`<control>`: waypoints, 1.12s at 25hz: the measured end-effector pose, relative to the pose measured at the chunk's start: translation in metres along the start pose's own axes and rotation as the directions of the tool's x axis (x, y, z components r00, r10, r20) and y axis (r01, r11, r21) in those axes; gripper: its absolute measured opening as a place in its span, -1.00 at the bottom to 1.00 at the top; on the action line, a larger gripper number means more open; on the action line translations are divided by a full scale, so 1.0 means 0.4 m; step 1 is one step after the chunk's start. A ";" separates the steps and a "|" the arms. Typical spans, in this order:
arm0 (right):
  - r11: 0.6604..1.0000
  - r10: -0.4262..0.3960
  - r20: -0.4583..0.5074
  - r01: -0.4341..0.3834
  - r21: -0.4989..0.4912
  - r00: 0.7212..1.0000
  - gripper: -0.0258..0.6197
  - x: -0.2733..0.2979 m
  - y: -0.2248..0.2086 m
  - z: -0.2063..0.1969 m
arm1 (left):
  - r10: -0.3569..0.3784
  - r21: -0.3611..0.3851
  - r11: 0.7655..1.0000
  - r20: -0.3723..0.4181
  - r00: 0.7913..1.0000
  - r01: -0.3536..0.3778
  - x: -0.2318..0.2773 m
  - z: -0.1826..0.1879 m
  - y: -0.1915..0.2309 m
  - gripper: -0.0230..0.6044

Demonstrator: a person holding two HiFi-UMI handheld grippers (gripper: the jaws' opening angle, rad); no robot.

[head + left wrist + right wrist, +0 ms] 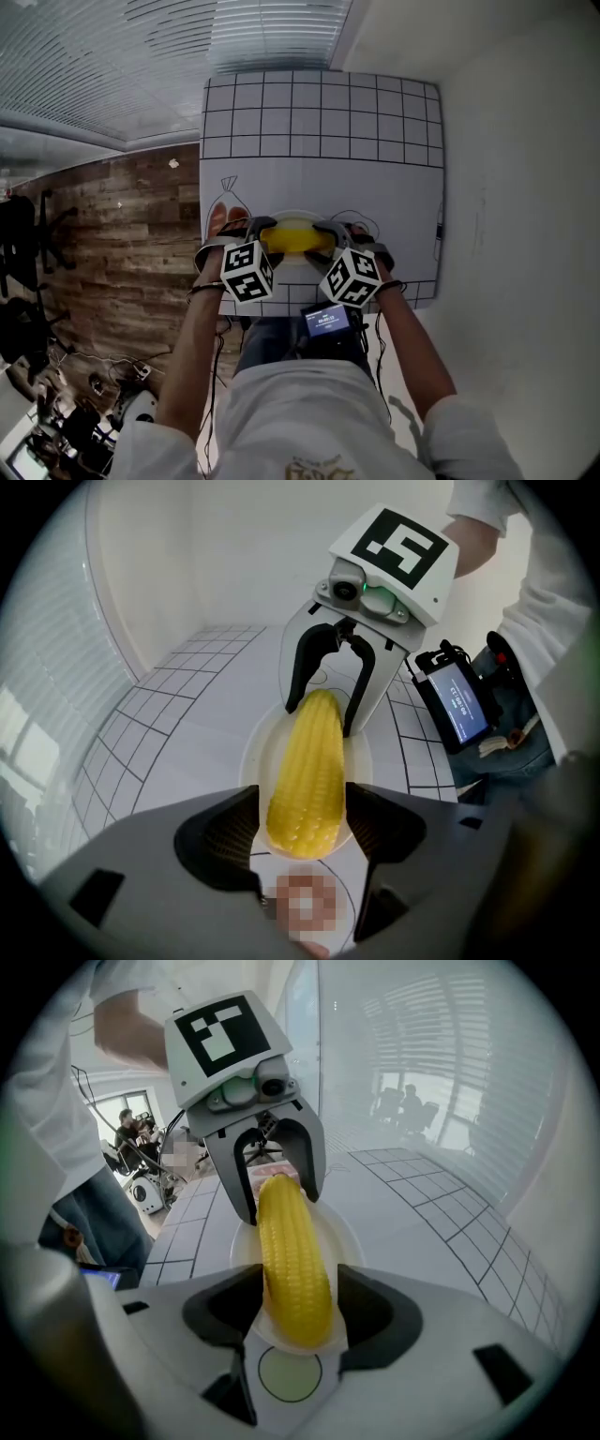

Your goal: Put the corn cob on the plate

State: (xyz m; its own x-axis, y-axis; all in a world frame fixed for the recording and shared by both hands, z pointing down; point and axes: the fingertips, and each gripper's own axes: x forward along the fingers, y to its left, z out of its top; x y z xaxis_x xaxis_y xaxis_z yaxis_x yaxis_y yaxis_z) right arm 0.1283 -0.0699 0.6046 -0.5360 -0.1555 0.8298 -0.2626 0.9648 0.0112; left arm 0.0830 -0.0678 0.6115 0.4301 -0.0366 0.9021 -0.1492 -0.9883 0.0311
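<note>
1. The left claw [302, 817] is standing released. Its jaws are spread wide on either side of one end of the corn cob [309, 761], and a thin gap is showing beside one pad, so nothing is being pressed.
2. The right claw [300, 1302] is grasping the cob's other end, with both pads sitting flush against the yellow kernels.
3. The two claws are facing each other from opposite ends of the cob, each pointing steeply downward.
4. The corn cob is lying lengthwise across the white plate [345, 1234] and seems to be resting in the dish. Whether its full weight is on the plate cannot be told.
5. The plate is sitting on the white worktop [319, 178], close to the edge nearest the person.
6. Black grid lines [319, 112] are running across the far part of the worktop's sheet.
7. A drawn circle [291, 1372] is showing on the sheet just beside the plate's rim, below the right claw.
8. In the head view, a marker cube [248, 272] is riding on the left claw and another is riding on the right one.
9. A small device with a lit screen [326, 321] is hanging at the person's waist, between the two forearms.
10. A wooden floor [122, 234] is showing to the left of the worktop.
</note>
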 end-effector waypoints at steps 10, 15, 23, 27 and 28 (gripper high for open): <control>0.997 -0.055 0.037 0.053 0.064 0.998 -0.13 -0.052 0.002 0.019 | 0.116 -0.190 0.978 0.149 0.982 -0.087 -0.102 -0.009 0.014 -0.02; 0.977 -0.202 0.127 0.191 0.092 0.971 -0.90 -0.112 -0.025 0.056 | 0.320 -0.339 0.914 0.260 0.911 -0.224 -0.181 0.006 0.058 -0.90; 0.938 -0.305 0.210 0.255 0.234 0.929 -0.90 -0.200 -0.020 0.104 | 0.388 -0.398 0.885 0.343 0.855 -0.241 -0.255 0.045 0.040 -0.90; 0.913 -0.352 0.260 0.269 0.306 0.899 -0.90 -0.255 -0.009 0.129 | 0.498 -0.480 0.831 0.418 0.760 -0.280 -0.349 0.072 0.050 -0.90; 0.903 -0.369 0.269 0.276 0.329 0.890 -0.90 -0.271 -0.007 0.134 | 0.520 -0.501 0.819 0.438 0.734 -0.281 -0.375 0.077 0.048 -0.90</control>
State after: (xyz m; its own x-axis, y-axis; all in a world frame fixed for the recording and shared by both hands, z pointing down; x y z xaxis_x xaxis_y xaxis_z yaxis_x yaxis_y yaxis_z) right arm 0.1442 -0.0672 0.4848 -0.5955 -0.5516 0.5840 -0.6488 0.7590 0.0553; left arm 0.0431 -0.0858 0.4636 0.6277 -0.6051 0.4897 -0.6890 -0.7246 -0.0122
